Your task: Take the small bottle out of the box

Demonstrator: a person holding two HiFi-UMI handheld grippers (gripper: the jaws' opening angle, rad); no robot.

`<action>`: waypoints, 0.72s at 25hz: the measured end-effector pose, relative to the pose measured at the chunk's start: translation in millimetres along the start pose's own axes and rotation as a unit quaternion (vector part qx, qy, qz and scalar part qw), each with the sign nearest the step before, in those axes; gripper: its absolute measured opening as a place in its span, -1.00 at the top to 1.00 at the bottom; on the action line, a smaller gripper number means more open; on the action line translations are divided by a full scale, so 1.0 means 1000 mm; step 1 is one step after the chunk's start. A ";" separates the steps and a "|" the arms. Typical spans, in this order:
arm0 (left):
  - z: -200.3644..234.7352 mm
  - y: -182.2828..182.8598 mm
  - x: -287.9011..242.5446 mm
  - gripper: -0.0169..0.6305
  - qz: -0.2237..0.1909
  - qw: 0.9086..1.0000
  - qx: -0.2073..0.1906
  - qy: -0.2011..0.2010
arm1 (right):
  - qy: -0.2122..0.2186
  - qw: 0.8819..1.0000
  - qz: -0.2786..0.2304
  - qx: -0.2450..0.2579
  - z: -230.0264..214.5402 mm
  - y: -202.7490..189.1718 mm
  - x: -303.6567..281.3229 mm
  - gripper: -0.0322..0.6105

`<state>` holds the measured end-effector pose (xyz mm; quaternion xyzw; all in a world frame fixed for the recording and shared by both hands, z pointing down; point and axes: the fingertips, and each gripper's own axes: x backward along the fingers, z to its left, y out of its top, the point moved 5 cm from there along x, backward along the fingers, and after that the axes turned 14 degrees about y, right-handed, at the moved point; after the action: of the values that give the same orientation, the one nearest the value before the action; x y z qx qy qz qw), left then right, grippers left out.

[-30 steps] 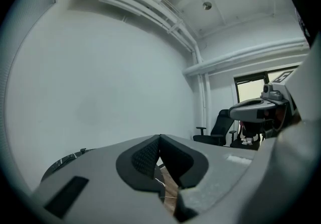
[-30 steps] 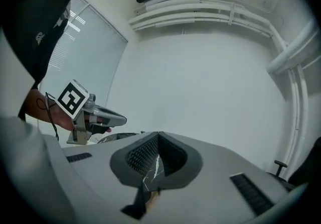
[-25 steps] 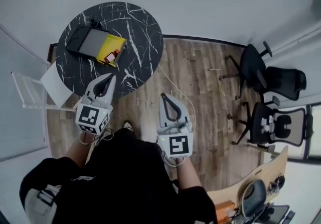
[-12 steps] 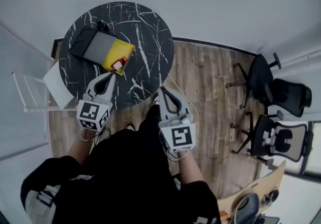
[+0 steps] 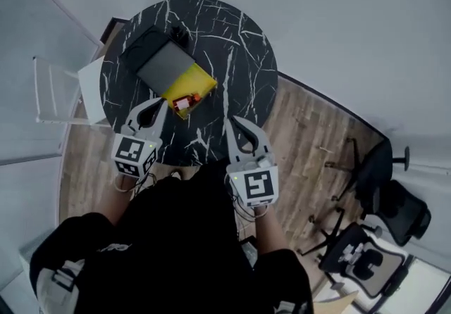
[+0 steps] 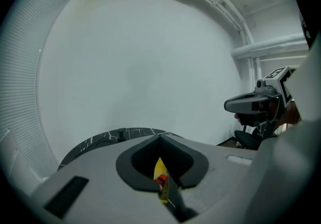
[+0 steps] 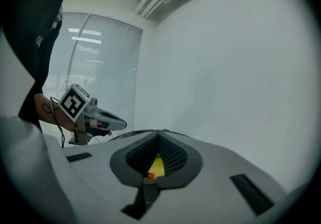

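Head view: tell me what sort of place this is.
Probably an office or meeting room: black swivel office chairs, a wood-plank floor, a round black marble-look table, and window blinds in the right gripper view.

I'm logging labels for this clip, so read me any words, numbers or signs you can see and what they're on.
No text can be read in any view.
Label on the bottle: too small to read.
White shirt print: too blurred to read.
Cubes on the left gripper and right gripper: black-and-white square markers only, no letters or numbers.
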<state>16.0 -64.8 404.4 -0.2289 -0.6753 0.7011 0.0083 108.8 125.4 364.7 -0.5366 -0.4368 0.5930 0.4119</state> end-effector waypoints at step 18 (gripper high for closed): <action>-0.004 -0.040 -0.050 0.95 0.111 0.969 0.097 0.198 | 0.297 0.949 0.099 0.025 -0.074 -0.035 -0.132 0.91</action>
<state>49.9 -73.8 458.1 -0.4349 -0.5591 0.7006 0.0862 194.5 14.3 432.1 -0.7185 -0.2242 0.4556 0.4753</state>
